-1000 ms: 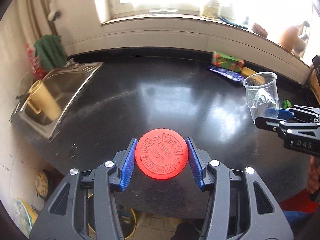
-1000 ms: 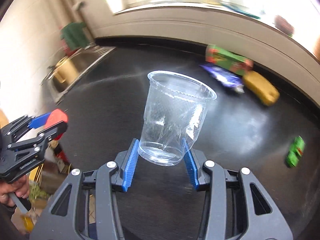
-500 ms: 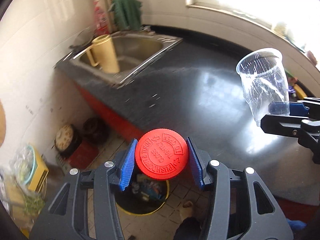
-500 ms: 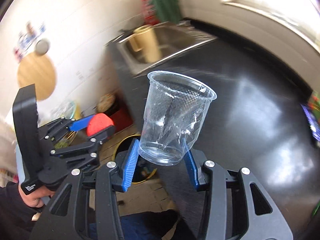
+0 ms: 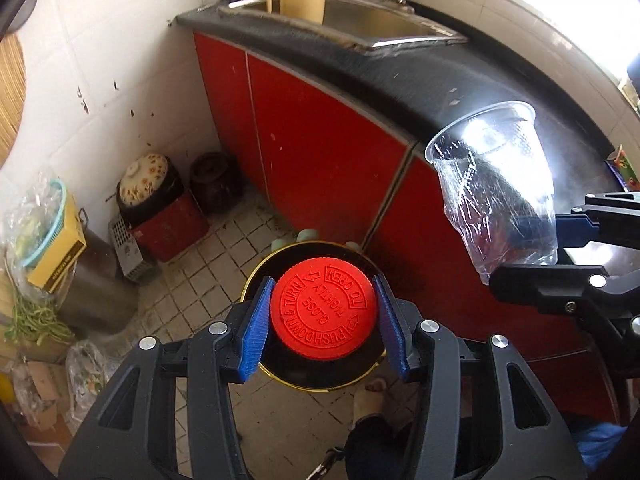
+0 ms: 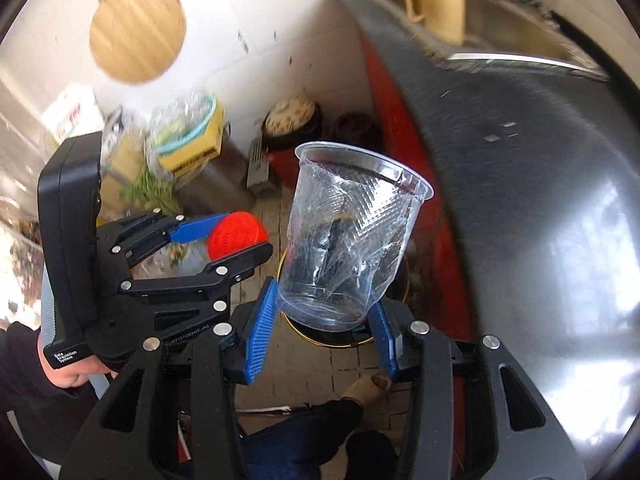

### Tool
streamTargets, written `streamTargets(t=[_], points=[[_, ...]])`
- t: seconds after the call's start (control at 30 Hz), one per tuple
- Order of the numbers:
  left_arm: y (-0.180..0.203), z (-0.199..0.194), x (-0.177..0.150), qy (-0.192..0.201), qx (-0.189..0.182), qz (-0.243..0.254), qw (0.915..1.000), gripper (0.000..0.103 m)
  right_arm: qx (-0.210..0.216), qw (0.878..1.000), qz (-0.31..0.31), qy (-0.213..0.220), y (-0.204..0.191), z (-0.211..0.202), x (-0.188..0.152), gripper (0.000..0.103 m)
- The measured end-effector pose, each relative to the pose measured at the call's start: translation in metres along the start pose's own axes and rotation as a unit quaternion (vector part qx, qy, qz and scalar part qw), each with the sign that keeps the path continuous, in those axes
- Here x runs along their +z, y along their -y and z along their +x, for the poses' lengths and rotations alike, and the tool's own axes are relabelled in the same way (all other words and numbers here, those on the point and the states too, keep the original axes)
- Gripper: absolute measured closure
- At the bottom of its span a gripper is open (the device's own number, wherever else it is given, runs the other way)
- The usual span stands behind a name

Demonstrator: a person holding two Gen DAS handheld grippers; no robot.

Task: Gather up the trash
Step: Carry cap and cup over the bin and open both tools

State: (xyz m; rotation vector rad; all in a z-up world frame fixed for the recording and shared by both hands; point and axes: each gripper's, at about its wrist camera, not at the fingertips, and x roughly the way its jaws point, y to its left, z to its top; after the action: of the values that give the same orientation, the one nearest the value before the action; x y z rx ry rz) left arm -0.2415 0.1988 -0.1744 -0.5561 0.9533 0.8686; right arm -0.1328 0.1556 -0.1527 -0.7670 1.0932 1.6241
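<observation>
Red cap (image 5: pixel 323 313) and clear cup (image 6: pixel 348 236), each clamped in its gripper, now over bin (image 5: pixel 256 280) instead of counter; bin mostly hidden.

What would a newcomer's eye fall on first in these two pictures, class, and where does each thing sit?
First, the bright red cap, clamped in the left tongs right over a round black bin on the tiled floor. Next, the crumpled clear plastic cup gripped at its base by the right tongs, beside the red cabinet doors under the black counter.
</observation>
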Motion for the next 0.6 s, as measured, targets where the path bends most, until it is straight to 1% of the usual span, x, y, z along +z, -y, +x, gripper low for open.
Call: streamTargets(t=[0.13, 0.27, 0.4, 0.5, 0.6], points=[[-0.018, 0.042, -0.015, 0.001, -0.011, -0.008, 0.9999, 0.054, -0.004, 0.999, -0.005, -0.037, 0.003, 0.043, 0.003, 0.059], [-0.033, 0.071, -0.021, -0.014, -0.018, -0.037, 0.9990, 0.054, -0.008, 0.999, -0.020, -0.047, 0.003, 0.060, 0.011, 0.059], [-0.034, 0.078, -0.018, -0.019, -0.029, -0.039, 0.9987, 0.054, -0.008, 0.998, -0.026, -0.049, 0.000, 0.060, 0.013, 0.058], [-0.033, 0.084, -0.017, -0.021, -0.032, -0.027, 0.9989, 0.054, -0.011, 0.998, -0.028, -0.049, 0.003, 0.065, 0.018, 0.058], [-0.035, 0.092, -0.017, -0.021, -0.035, -0.026, 0.9988, 0.054, -0.012, 0.998, -0.024, -0.050, 0.005, 0.075, 0.020, 0.058]])
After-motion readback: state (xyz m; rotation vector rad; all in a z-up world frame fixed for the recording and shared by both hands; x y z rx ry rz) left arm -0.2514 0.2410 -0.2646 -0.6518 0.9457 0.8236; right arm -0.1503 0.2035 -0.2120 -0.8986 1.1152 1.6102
